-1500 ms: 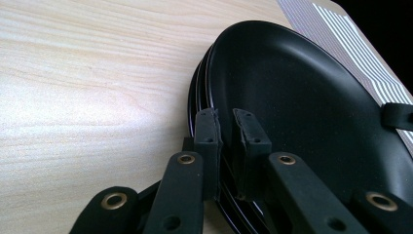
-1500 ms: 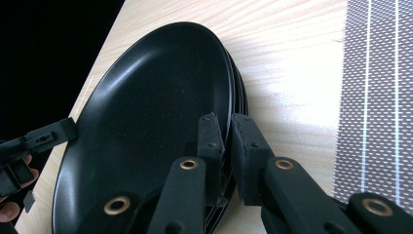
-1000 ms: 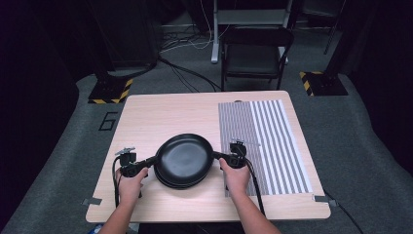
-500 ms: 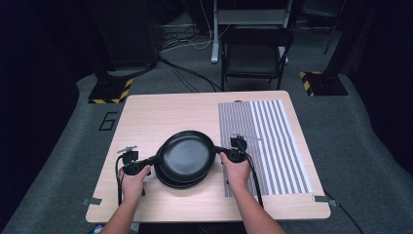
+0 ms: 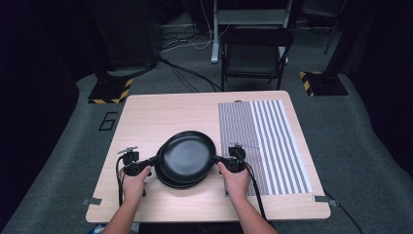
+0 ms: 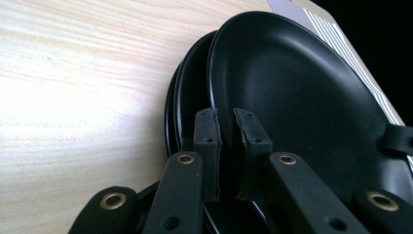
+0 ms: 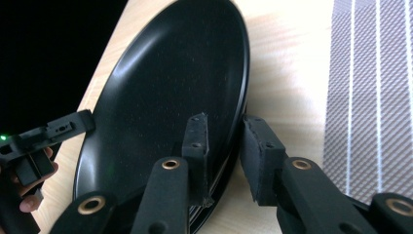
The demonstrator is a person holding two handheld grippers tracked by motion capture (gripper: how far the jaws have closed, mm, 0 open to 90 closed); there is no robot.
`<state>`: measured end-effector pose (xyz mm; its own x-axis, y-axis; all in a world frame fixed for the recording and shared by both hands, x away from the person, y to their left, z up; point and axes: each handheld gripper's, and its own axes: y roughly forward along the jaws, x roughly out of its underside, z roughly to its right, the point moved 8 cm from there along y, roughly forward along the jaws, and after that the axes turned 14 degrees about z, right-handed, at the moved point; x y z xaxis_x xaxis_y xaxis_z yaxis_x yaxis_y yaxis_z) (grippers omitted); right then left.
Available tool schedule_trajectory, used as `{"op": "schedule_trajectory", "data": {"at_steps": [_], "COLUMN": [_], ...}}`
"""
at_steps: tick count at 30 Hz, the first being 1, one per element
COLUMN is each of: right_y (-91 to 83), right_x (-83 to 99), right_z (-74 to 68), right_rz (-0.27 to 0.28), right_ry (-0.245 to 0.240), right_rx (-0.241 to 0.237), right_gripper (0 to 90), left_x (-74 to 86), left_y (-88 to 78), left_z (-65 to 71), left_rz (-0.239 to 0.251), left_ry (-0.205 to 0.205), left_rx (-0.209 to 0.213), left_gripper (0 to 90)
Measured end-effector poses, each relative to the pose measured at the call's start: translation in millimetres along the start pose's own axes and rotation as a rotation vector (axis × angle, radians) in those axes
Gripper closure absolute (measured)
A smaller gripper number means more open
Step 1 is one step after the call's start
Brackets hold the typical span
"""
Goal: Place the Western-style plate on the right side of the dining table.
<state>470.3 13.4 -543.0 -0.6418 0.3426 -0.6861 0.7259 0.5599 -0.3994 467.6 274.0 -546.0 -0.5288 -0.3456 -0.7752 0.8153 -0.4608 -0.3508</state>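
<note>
From the high view, a pale wooden worktop (image 5: 160, 112) holds a stack of black plates (image 5: 187, 157) near its front middle. A grey striped mat (image 5: 263, 141) lies just to the right of the plates. The top plate sits slightly shifted over the ones beneath. A person's left hand (image 5: 134, 183) holds the left claw (image 5: 157, 160) at the stack's left edge, and the right hand (image 5: 236, 179) holds the right claw (image 5: 215, 158) at its right edge. A dark chair (image 5: 255, 51) stands on the floor beyond the worktop, behind the plates.

In the left gripper view, the left claw (image 6: 225, 146) is nearly closed, its two pads pinching the rim of the top plate (image 6: 292, 97). The lower plates (image 6: 187, 97) peek out to the left of it, resting on the wood.

In the right gripper view, the right claw (image 7: 224, 156) straddles the top plate's (image 7: 170, 87) rim. Its jaws have just been opening: the left pad lies against the plate's face, while the right pad stands clear of the rim with a visible gap. The other claw (image 7: 73, 126) grips the plate's far edge. The striped mat (image 7: 375, 87) lies right of the plate.
</note>
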Motion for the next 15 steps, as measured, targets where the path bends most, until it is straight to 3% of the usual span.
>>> {"op": "schedule_trajectory", "data": {"at_steps": [2,7,9,15], "right_y": [1.5,1.6,0.6,-1.3], "right_x": [3.1,4.5,2.7,-5.5], "right_z": [-0.1,0.3,3.3,6.5], "right_rz": [-0.006,-0.010,-0.002,0.016], "right_ry": [0.009,0.083,0.162,0.167], "right_rx": [0.004,0.017,0.003,0.007], "right_gripper": [73.8,76.2,77.7,79.2], "left_x": [0.7,0.9,1.4,3.2], "left_y": [-0.3,-0.7,0.9,5.9], "left_z": [1.4,1.8,4.1,8.8], "left_rz": [-0.002,-0.006,-0.001,-0.001], "left_ry": [0.001,0.019,0.001,0.005], "left_rx": [-0.002,0.002,0.008,0.020], "left_gripper": [81.5,81.5,81.7,81.7]}}
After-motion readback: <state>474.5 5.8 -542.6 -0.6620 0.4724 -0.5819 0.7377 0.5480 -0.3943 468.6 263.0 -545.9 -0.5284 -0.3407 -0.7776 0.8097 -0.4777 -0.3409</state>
